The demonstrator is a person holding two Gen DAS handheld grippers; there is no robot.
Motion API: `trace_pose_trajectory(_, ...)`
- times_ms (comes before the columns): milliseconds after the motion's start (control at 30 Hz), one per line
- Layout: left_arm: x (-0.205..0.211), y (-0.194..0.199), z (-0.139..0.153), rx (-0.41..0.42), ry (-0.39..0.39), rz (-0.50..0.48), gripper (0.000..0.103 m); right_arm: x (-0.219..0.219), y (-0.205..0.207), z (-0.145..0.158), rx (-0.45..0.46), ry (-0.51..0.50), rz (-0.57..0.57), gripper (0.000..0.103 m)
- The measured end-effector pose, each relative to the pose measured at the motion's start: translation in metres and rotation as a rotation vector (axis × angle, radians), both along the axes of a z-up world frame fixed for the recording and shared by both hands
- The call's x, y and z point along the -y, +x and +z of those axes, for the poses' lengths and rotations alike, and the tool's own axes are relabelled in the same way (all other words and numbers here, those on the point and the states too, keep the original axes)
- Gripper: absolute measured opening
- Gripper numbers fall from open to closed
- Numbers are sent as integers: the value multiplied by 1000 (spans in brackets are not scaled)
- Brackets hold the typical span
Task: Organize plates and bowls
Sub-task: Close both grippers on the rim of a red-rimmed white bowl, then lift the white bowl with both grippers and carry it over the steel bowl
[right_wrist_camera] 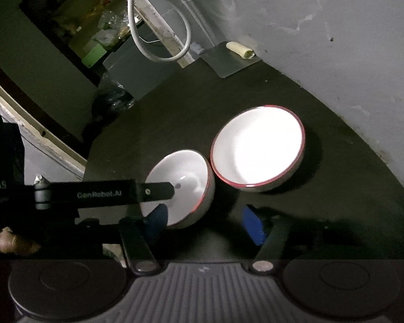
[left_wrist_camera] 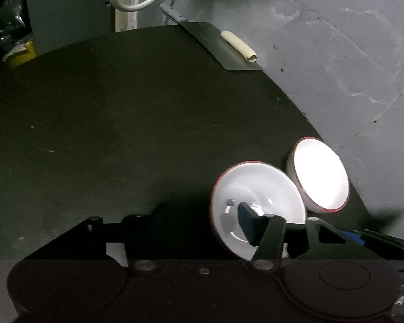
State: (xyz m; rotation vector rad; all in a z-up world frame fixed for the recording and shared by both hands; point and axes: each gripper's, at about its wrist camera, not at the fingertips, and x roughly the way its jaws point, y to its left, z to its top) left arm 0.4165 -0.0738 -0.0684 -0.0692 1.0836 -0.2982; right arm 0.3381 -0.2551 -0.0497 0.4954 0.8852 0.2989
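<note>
Two white bowls with red rims stand side by side on a dark table (left_wrist_camera: 121,107). The smaller bowl (left_wrist_camera: 256,188) (right_wrist_camera: 185,188) is the nearer one. The larger bowl (left_wrist_camera: 320,175) (right_wrist_camera: 258,148) sits beside it, close to the grey wall. My left gripper (left_wrist_camera: 202,211) straddles the smaller bowl's left rim: its right blue pad is inside the bowl, and its left finger stays dark, outside and apart from the rim. In the right wrist view its finger (right_wrist_camera: 159,189) reaches over that bowl. My right gripper (right_wrist_camera: 203,212) is open at the smaller bowl's near edge.
A metal cleaver (left_wrist_camera: 223,51) (right_wrist_camera: 223,59) with a pale roll on it lies at the table's far edge. A white cable (left_wrist_camera: 137,2) hangs behind. The grey wall (left_wrist_camera: 336,53) borders the table on the right. Clutter fills the dark space on the left. A hand (right_wrist_camera: 10,242) holds the left gripper.
</note>
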Motion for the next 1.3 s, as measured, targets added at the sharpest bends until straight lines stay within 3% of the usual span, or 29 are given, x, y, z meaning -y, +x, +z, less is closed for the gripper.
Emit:
trace_pose_trajectory(267,-2,-2,-4,-20,-71,7,14,-7,3,-2,1,25,40,41)
trace_pose_trajectory(333,-2,-5,-4,-17,-76,6,13,-8,2,-1,7,23,50,35)
trace_pose_trajectory(533,-5,-17,2,-6,-82,0,12,-10,-6,6,20,7,63,33)
trace_pose_trajectory(1300,-35,-116,64,196,-166,-37,13,-29,-105,62,198,-44,81,33)
